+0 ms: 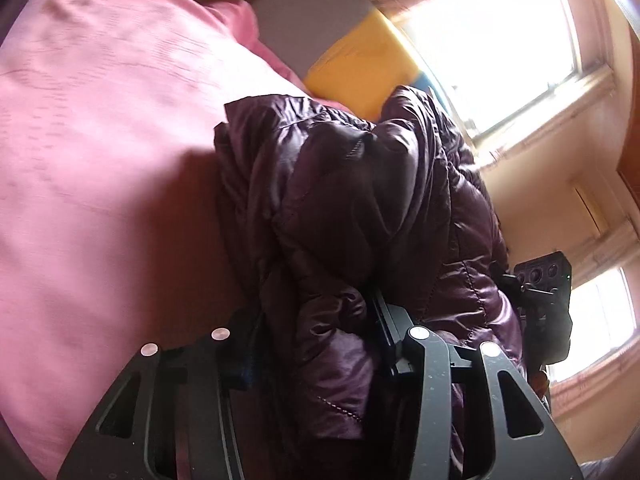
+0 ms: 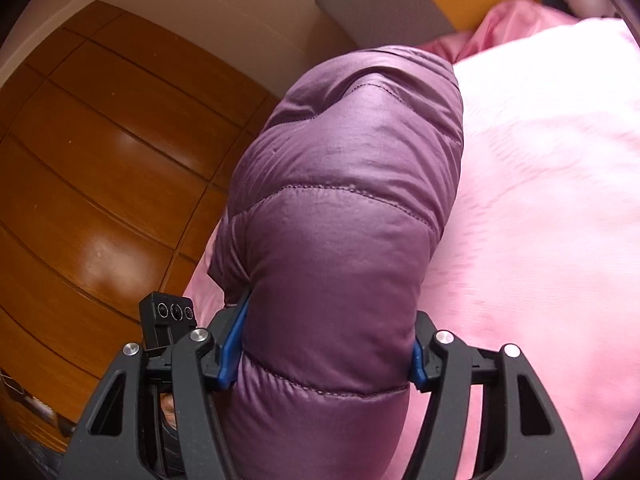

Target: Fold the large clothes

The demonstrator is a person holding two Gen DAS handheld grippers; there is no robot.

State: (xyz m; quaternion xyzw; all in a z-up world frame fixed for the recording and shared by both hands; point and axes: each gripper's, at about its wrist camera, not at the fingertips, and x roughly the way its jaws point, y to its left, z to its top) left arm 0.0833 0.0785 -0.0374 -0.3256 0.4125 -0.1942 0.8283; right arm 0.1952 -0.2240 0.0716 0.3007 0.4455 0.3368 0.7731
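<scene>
A quilted dark purple puffer jacket (image 1: 360,208) hangs bunched in front of my left gripper (image 1: 320,344), which is shut on a fold of it; the fingertips are buried in the fabric. In the right wrist view the same jacket (image 2: 344,216) bulges between the blue pads (image 2: 230,356) of my right gripper (image 2: 324,360), which is shut on a thick padded section. The jacket is held up above a pink bedspread (image 2: 540,200). The other gripper's camera block (image 1: 544,276) shows at the right of the left wrist view.
The pink bedspread (image 1: 100,160) fills the left side of the left wrist view. A grey and yellow headboard (image 1: 352,64) stands behind it, with bright windows (image 1: 500,52) to the right. A wooden wardrobe (image 2: 100,160) stands beside the bed.
</scene>
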